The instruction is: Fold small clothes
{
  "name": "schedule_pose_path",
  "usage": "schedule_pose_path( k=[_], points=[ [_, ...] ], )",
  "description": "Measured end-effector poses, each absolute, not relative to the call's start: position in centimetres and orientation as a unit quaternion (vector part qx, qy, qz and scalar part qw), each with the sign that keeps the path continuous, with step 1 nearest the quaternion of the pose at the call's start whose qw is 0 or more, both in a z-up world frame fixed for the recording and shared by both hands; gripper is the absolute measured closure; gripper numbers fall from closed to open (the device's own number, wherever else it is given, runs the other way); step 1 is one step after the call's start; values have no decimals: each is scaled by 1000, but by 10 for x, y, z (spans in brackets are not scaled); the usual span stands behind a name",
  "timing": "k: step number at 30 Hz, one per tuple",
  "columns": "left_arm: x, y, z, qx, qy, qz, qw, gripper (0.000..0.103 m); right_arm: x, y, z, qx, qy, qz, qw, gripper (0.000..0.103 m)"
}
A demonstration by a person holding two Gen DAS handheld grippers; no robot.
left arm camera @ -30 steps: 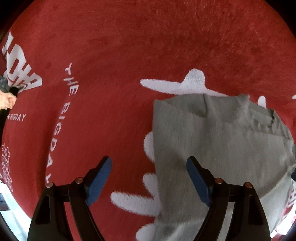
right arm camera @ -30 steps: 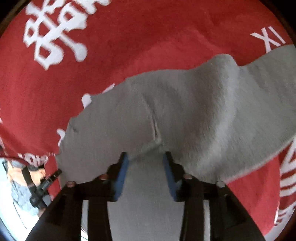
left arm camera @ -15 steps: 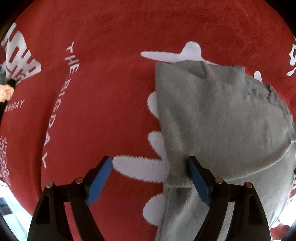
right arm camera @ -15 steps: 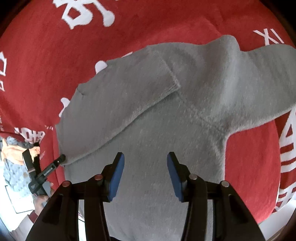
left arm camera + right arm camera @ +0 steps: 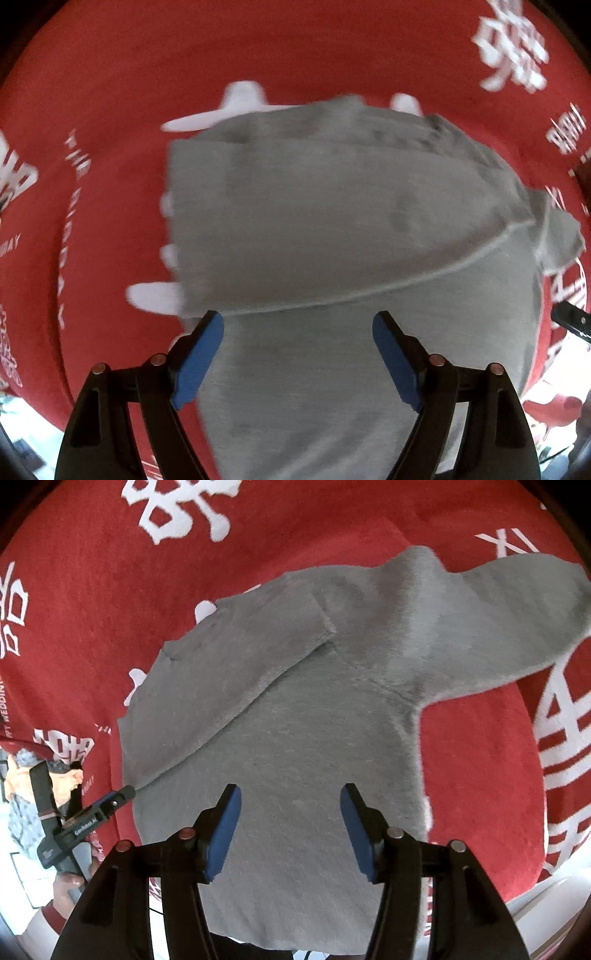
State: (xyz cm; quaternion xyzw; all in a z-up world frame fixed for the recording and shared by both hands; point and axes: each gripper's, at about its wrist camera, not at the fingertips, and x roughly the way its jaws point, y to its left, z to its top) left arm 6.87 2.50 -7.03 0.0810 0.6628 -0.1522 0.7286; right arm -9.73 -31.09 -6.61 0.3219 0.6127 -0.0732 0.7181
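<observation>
The right gripper (image 5: 290, 829) had its jaws partly apart w/ nothing between them; they had just been opening, and the pads hung over the body of the grey top (image 5: 295, 746). The left gripper (image 5: 297, 354) had its jaws wide, also w/ nothing held, right above the same top, just short of the folded edge. The top lay flat on the red cloth (image 5: 332, 535), under and ahead of both pairs of jaws. One sleeve was folded in over the body, ahead-left of the right jaws. The other sleeve (image 5: 517, 620) was not folded yet and stuck out far ahead-right. What could go wrong, I think: the folded sleeve could slip back open if a pad caught it on the way past, b/c the cloth is soft and nothing pinned it. A grab might also pick up two layers, not one. The top's long way ran from near the right jaws out ahead, neck end far, hem end near; the loose sleeve pointed out to the right.
</observation>
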Motion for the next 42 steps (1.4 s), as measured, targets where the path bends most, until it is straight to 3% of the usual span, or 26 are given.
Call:
schedule_pose_path(
  k=[3,15,23,40,41,42],
  points=[
    [60,-5,-69,89,664,-176,721,19,-109,-329,-62,330,605,-83,720,38],
    [19,-147,-73,138,664,-269,684,19,-149,-436,-61,365,573,-155,717,37],
    [13,-230,-80,161,648,-301,681,19,-169,-536,-75,421,507,-223,718,32],
    [29,-283,-96,150,634,-261,713,19,-154,-631,-102,515,383,-222,734,31],
    [29,-283,-93,150,629,-258,718,19,-154,-634,-104,530,376,-225,726,42],
    [30,-283,-90,150,624,-255,723,19,-154,-636,-109,551,370,-220,715,76]
  ],
)
